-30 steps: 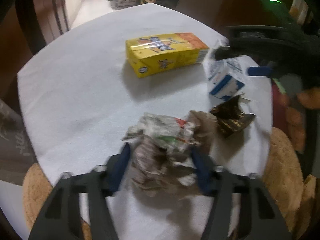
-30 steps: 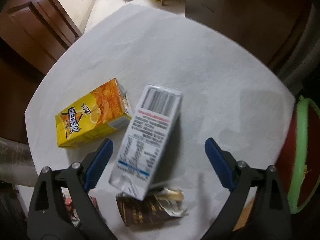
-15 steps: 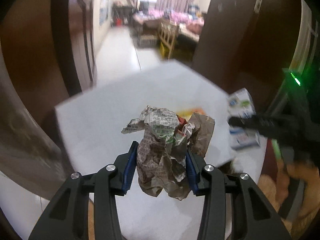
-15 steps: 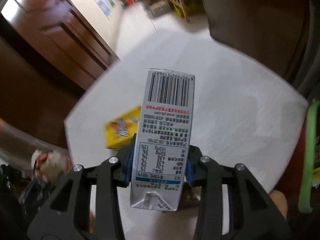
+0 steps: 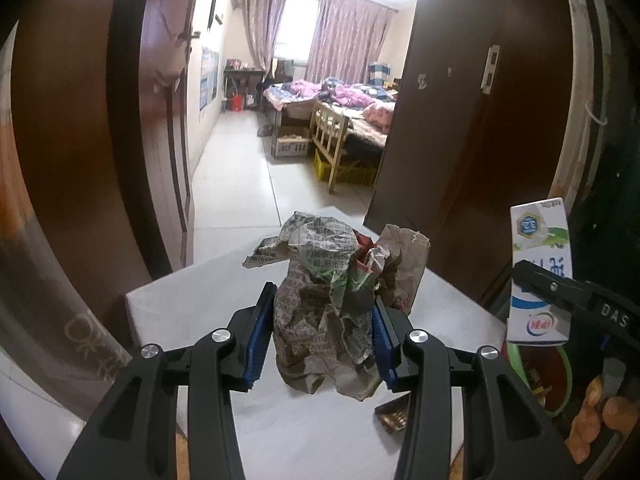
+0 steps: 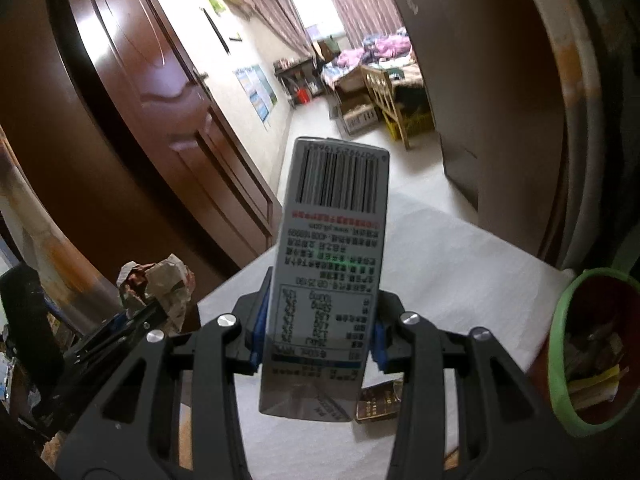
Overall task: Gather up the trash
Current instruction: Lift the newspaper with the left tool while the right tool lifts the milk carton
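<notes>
The left tongs [image 5: 322, 338] are pinching a crumpled newspaper wad [image 5: 332, 300] above the white desk [image 5: 192, 300]. The right tongs [image 6: 318, 330] are gripping a rectangular milk carton [image 6: 328, 280], lifted mid-frame. A green-rimmed bin [image 6: 560, 360] holding scraps is sitting at lower right; a crushed foil wrapper [image 6: 378, 402] is lying below the carton.

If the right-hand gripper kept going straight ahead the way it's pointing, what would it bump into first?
Probably nothing soon. The right gripper, clamped on the upright grey-white milk carton, points out over the white table toward the open pale floor beyond. The green-rimmed red bin sits off to its right, out of line. Depth is hard to judge.
</notes>
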The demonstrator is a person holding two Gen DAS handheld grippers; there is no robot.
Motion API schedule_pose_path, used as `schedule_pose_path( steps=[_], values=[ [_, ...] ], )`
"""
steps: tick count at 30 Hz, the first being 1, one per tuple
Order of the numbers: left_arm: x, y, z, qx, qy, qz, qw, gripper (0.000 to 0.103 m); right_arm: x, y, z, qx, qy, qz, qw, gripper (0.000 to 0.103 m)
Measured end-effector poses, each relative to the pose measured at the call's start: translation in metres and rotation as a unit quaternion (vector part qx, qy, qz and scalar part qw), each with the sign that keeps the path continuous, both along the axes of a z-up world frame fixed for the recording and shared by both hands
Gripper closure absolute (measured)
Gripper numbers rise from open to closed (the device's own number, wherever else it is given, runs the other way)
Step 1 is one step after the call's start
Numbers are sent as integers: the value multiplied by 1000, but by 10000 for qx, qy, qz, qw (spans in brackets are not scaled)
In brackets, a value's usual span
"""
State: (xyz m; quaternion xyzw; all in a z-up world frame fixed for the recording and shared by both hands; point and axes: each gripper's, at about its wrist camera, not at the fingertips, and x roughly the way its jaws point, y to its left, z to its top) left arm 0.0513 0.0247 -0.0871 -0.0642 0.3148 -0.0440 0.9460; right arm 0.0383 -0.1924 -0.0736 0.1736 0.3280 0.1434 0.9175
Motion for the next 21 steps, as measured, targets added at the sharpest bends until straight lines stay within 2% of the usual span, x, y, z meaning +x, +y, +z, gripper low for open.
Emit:
schedule_pose_path(
  steps=[4, 11, 21],
  values=[
    [-2, -15, 11, 45, -97, -67, 9999, 62, -9, -15, 10, 44, -183, -70, 9998, 64],
    [-6, -46, 24, 125, -240, -277, 9992, 62, -19, -35, 5, 154, -224, -172, 9995, 64],
    [1, -98, 20, 171, -128, -681, 9974, 61, -22, -76, -5, 383, -107, -517, 9979, 64]
  ],
)
